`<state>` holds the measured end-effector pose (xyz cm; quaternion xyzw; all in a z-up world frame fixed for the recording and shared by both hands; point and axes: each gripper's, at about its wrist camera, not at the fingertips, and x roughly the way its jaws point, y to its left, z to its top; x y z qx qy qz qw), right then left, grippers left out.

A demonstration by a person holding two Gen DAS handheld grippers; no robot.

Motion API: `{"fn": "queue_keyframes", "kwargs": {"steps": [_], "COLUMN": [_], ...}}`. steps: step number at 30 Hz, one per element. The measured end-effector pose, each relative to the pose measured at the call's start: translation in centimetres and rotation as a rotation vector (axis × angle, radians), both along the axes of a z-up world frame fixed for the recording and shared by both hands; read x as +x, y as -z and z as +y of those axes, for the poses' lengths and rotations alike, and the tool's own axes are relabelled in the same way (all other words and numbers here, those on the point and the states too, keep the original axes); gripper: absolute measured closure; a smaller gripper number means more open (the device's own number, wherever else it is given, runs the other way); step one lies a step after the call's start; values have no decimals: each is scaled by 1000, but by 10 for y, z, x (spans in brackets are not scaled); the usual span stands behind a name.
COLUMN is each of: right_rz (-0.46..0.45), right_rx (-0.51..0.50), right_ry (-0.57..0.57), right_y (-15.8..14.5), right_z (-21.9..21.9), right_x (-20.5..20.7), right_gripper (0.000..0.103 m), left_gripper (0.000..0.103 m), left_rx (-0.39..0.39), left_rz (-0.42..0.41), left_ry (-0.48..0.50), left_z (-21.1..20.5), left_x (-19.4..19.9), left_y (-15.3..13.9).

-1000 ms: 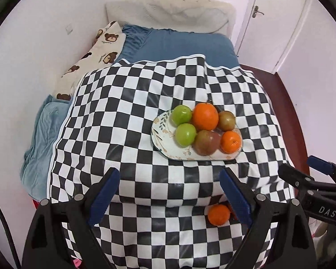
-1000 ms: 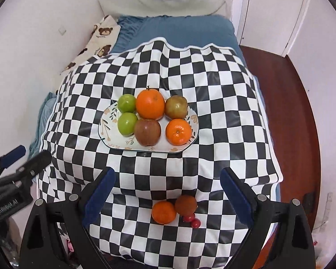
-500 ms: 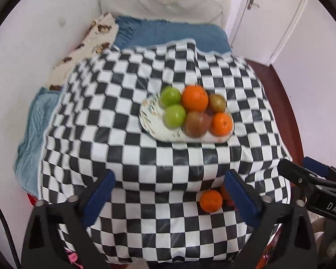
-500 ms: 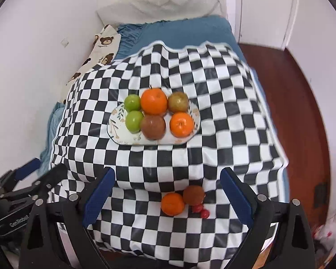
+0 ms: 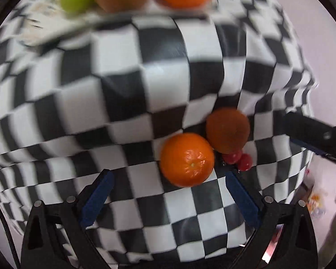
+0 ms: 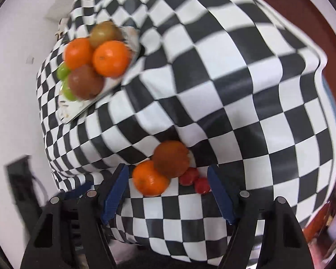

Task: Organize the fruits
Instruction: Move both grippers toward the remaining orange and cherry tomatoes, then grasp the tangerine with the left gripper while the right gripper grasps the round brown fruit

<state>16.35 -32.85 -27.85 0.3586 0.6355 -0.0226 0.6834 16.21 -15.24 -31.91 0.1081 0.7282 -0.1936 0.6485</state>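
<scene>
Blue-padded and spread wide, the left gripper [image 5: 168, 177] points almost straight down at the black-and-white checked cloth [image 5: 127, 85], gripping nothing; its fingers stand either side of a bare patch of cloth, with the loose orange [image 5: 187, 159] just ahead of them, nearer the right-hand pad. The right gripper [image 6: 168, 174] tilts steeply down toward the same cluster, rolled so that the scene leans in its view. Its jaws have just been closing, yet the pads touch nothing: the orange [image 6: 150, 177], the brown round fruit [image 6: 170, 158] and two small red fruits [image 6: 194, 180] lie between and just ahead of the fingertips, with gaps on both sides.

Those four loose fruits sit touching one another in a fold near the front edge of the cloth. They are round, so no long axis can be read; the orange's dimpled end faces up toward the left wrist camera. The cluster runs as a short row from the orange to the red pair.

Farther back, a pale patterned plate [image 6: 78, 109] rests on the cloth, holding two oranges [image 6: 110, 58], two brownish fruits [image 6: 86, 81] and two green fruits [image 6: 63, 71] packed together. In the left wrist view only its near rim and three blurred fruits show at the top edge. The right gripper's dark finger [image 5: 311, 132] juts in at that view's right side.
</scene>
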Motion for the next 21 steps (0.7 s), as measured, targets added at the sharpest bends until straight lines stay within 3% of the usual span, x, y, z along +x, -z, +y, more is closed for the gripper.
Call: {"fn": "queue_keyframes", "kwargs": {"steps": [4, 6, 7, 12, 18, 20, 21], "right_rz": [32, 43, 49, 74, 93, 95, 96], "right_rx": [36, 50, 54, 105, 125, 115, 107], "right_ry": [-10, -20, -23, -42, -63, -64, -67], "right_y": [22, 31, 35, 54, 70, 76, 78], "right_z": [-4, -3, -3, 6, 31, 40, 44], "right_x": [2, 5, 7, 16, 26, 28, 29], "right_gripper": [27, 27, 27, 27, 28, 34, 44], "left_gripper": [4, 35, 40, 41, 41, 40, 40], "left_rx": [-10, -32, -45, 16, 104, 118, 92], "left_rz": [29, 14, 28, -67, -80, -69, -47], "left_ry": [37, 35, 35, 59, -43, -81, -108], "left_z": [-15, -17, -18, -11, 50, 65, 72], "left_x": [-4, -3, -3, -10, -3, 1, 4], "left_y": [26, 28, 29, 13, 0, 6, 10]}}
